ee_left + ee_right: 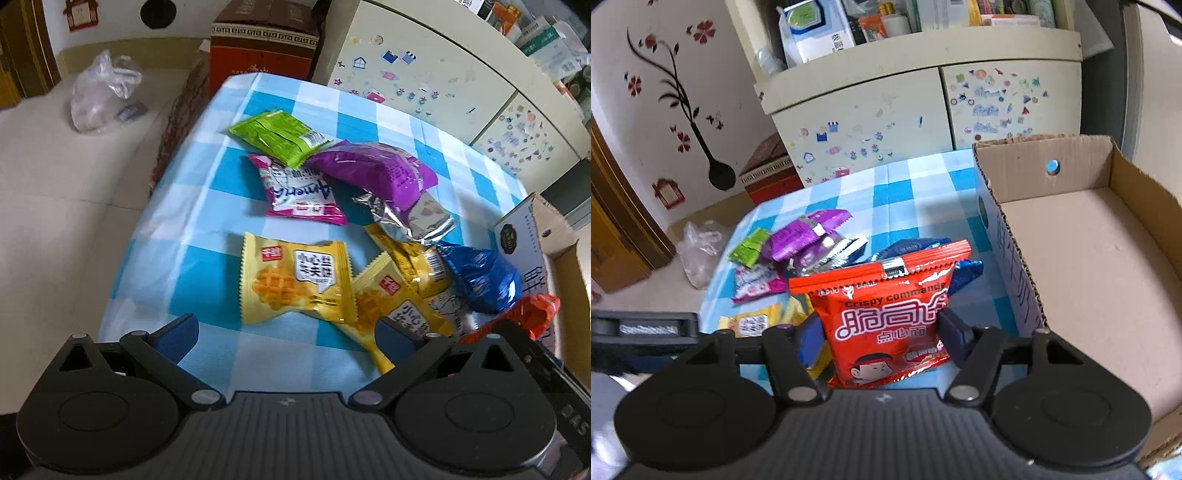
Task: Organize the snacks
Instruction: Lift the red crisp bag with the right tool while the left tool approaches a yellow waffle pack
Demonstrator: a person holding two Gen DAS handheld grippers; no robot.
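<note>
Blue-and-white checked cloth covers the tabletop (280, 99), which stands before a cream cabinet (871, 110) dotted with small stickers; a knotted clear plastic bag (99, 92) lies on the floor to one side. Scattered snacks occupy the middle of the cloth: a green packet (275, 134) partly overlapping a pink-and-white packet (301, 192), a purple packet (373, 170) with a silver foil wrapper (424, 214) just beside it, two yellow waffle packets (295, 280) (402, 310) touching at their edges, and a blue packet (484, 277) near the box. An open cardboard box (1089, 243), its brown floor bare where visible, sits at the right edge of the tabletop, with a round hole in its far wall. The left hand-held gripper (288, 332) hovers low over the nearer yellow packets with its jaws spread wide and nothing between them. The right hand-held gripper (882, 332) is closed on a red noodle-snack packet (886, 314), printed "Crispy commander", pinching its lower half from both sides; the packet stands upright above the cloth, just left of the box wall and in front of the remaining pile.
</note>
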